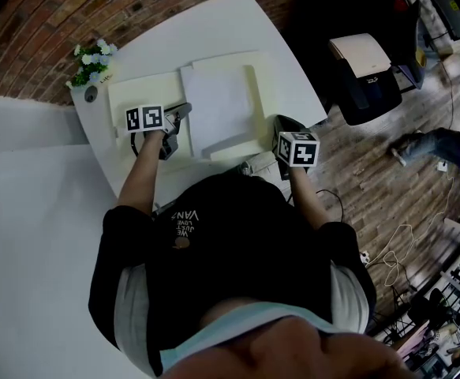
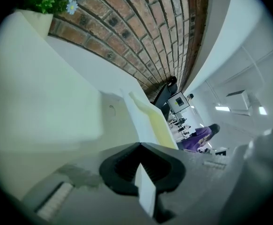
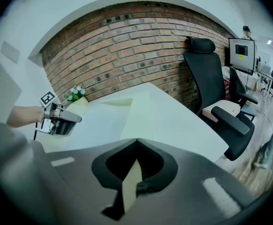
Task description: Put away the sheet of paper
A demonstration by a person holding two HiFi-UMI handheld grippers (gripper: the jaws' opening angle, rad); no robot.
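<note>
A white sheet of paper (image 1: pixel 218 101) lies on an open cream folder (image 1: pixel 139 93) on the white table (image 1: pixel 237 22). My left gripper (image 1: pixel 184 113) is at the sheet's left edge. In the left gripper view (image 2: pixel 141 172) its jaws are shut on a thin white edge, the sheet of paper (image 2: pixel 145 191). My right gripper (image 1: pixel 279 123) is at the folder's near right side. The right gripper view (image 3: pixel 134 172) shows its jaws shut on a thin cream edge, the folder's flap (image 3: pixel 129 186). The sheet of paper (image 3: pixel 103 118) spreads ahead of it, with the left gripper (image 3: pixel 63 121) beyond.
A small pot of flowers (image 1: pixel 91 61) stands at the table's far left corner by the brick wall (image 1: pixel 56 14). A black office chair (image 1: pixel 364 77) stands right of the table. Cables lie on the wooden floor (image 1: pixel 387 212). People sit at desks in the distance.
</note>
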